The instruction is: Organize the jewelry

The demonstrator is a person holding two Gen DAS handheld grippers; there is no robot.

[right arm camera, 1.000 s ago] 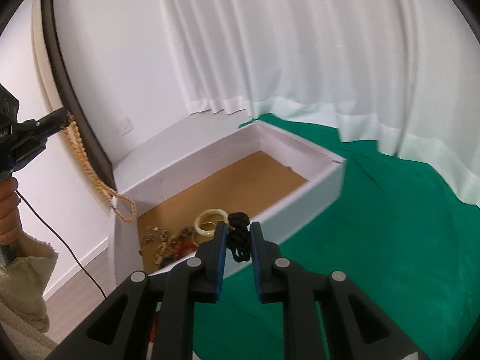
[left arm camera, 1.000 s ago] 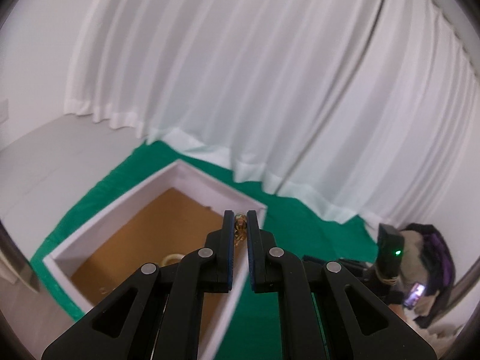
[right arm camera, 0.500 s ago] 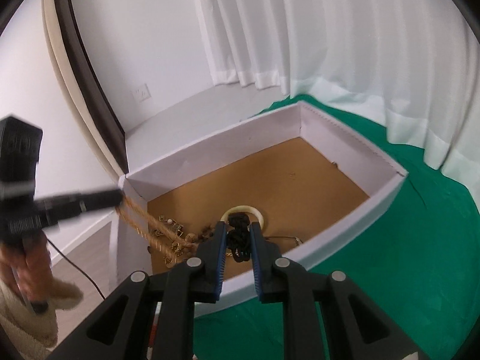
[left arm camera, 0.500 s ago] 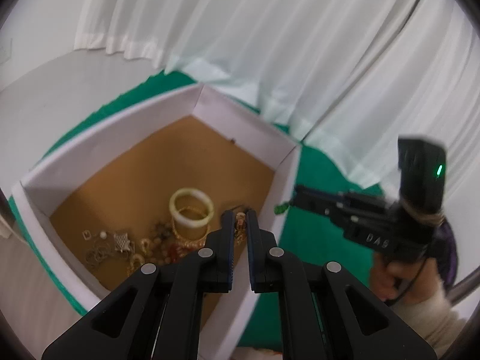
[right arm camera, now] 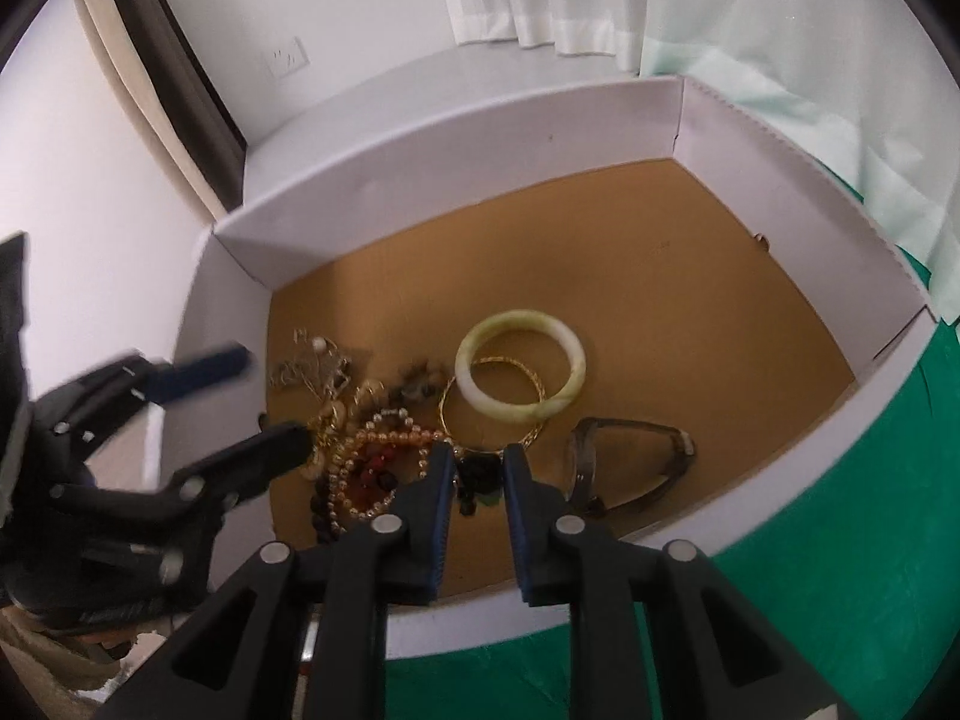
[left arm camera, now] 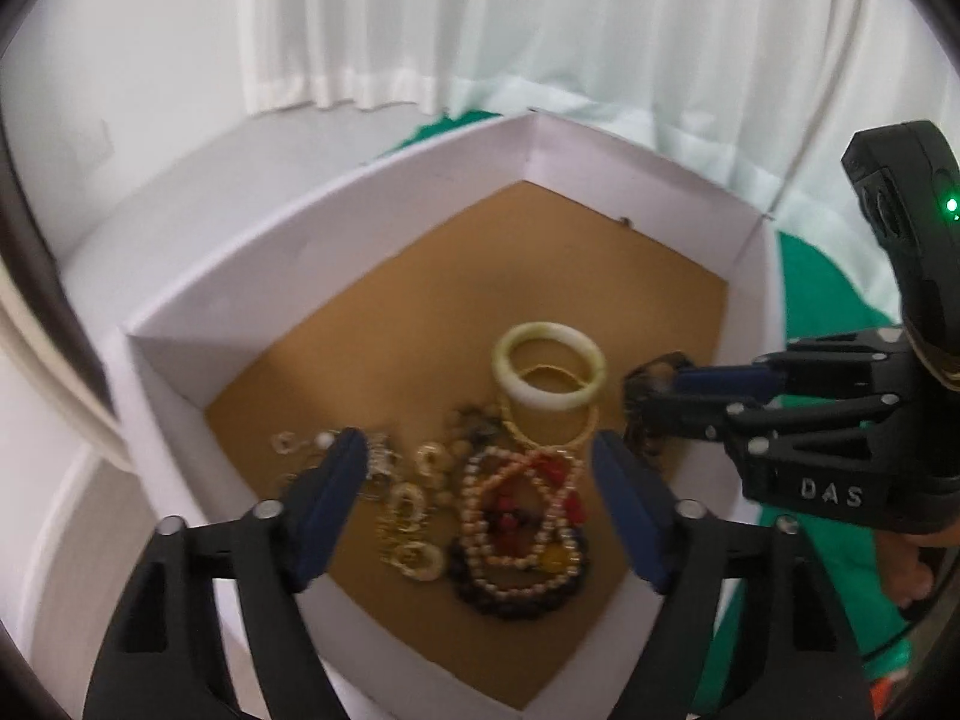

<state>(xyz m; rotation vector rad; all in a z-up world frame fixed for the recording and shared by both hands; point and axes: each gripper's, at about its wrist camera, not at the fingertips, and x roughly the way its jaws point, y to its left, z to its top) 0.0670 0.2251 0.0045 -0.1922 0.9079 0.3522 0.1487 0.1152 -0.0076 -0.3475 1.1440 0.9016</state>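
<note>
A white box [left arm camera: 372, 198] with a brown floor holds a heap of jewelry. A pale jade bangle [left arm camera: 549, 365] lies on a thin gold bangle, with pearl and red bead strands [left arm camera: 522, 516] and gold pieces beside it. My left gripper [left arm camera: 480, 468] is open and empty above the bead strands. My right gripper [right arm camera: 474, 468] hangs over the box's near edge, its jaws narrowly apart with a black beaded piece [right arm camera: 477, 474] between them. The bangle [right arm camera: 519, 373] and the box wall [right arm camera: 456, 150] also show in the right wrist view.
Grey-framed glasses [right arm camera: 630, 456] lie in the box right of my right gripper. The box sits on a green cloth [right arm camera: 828, 612]. White curtains [left arm camera: 540, 18] hang behind. A wall socket [right arm camera: 288, 57] is on the far wall.
Both grippers have moved down over the box. My left gripper opened and the beige bead strand it held now lies on the heap. My right gripper's jaws have widened a little around the black piece.
</note>
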